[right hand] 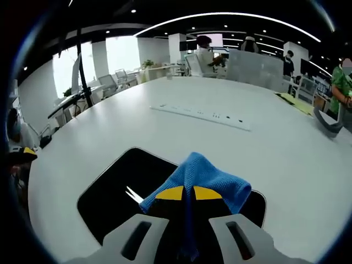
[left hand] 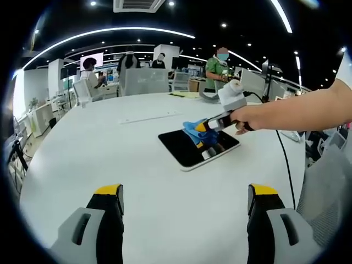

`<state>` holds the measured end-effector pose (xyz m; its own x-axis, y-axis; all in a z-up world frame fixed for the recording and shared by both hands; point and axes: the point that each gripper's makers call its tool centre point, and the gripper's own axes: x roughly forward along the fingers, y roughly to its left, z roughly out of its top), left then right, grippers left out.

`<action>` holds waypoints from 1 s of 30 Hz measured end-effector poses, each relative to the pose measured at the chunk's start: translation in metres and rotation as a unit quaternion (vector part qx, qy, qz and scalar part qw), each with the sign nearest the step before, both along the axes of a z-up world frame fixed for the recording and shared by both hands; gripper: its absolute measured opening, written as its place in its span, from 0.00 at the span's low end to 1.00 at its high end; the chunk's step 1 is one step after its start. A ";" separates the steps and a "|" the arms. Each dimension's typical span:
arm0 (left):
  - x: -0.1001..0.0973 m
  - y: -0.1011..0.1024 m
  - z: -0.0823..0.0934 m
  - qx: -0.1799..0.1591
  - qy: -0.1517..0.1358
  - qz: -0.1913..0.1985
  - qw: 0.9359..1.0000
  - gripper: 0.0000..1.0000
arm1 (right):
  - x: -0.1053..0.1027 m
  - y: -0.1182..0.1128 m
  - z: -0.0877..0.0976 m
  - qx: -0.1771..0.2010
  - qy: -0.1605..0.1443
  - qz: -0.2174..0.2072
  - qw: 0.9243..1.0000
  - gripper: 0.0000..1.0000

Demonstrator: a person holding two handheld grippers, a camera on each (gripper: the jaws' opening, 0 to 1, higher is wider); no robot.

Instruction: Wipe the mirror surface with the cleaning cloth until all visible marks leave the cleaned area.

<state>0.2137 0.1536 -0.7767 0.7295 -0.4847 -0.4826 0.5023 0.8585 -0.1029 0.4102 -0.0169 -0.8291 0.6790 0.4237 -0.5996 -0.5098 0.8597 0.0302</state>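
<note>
Pinched between the jaws of my right claw (right hand: 188, 193) is the blue cleaning cloth (right hand: 201, 175), its yellow-tipped jaws drawn close together with a fold of the fabric running down between them. From the right gripper view the cloth bunches up ahead of the tips and lies over the near part of the mirror (right hand: 118, 190), a dark rounded rectangle lying flat on the white counter (right hand: 165, 132). A bright ceiling reflection streaks the glass just left of the cloth. Farther out on the counter lies a long white strip (right hand: 201, 115), well apart from the mirror.

My left claw (left hand: 185, 198) hangs above bare counter (left hand: 110, 154), its two yellow-tipped jaws spread wide with nothing between them. In the left gripper view I see my right claw (left hand: 204, 126) reaching in from the right, held by my hand (left hand: 247, 118), pressing the cloth (left hand: 193, 130) onto the mirror (left hand: 190, 148); the cloth sits on the mirror's far right part, and the rest of the glass shows dark. A black cable (left hand: 283, 159) trails down from that claw across the counter.

Beyond the counter's far edge stand office chairs (left hand: 144, 81) and several people (left hand: 219, 69) among desks under curved ceiling lights.
</note>
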 end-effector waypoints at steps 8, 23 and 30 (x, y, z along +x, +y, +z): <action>0.001 -0.002 0.000 0.000 -0.001 -0.004 1.000 0.94 | 0.005 -0.011 -0.001 -0.001 0.001 -0.009 1.000 0.00; 0.002 -0.004 -0.001 0.001 0.001 -0.008 1.000 0.94 | 0.012 -0.038 -0.004 -0.003 0.003 -0.030 1.000 0.00; 0.003 -0.004 0.000 0.003 0.000 -0.008 1.000 0.94 | 0.019 -0.052 -0.007 -0.003 0.004 -0.036 0.999 0.00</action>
<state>0.2165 0.1496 -0.7763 0.7210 -0.4944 -0.4854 0.5167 0.8505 -0.0988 0.4291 -0.0693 -0.8364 0.7035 0.3703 -0.6066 -0.4457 0.8947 0.0292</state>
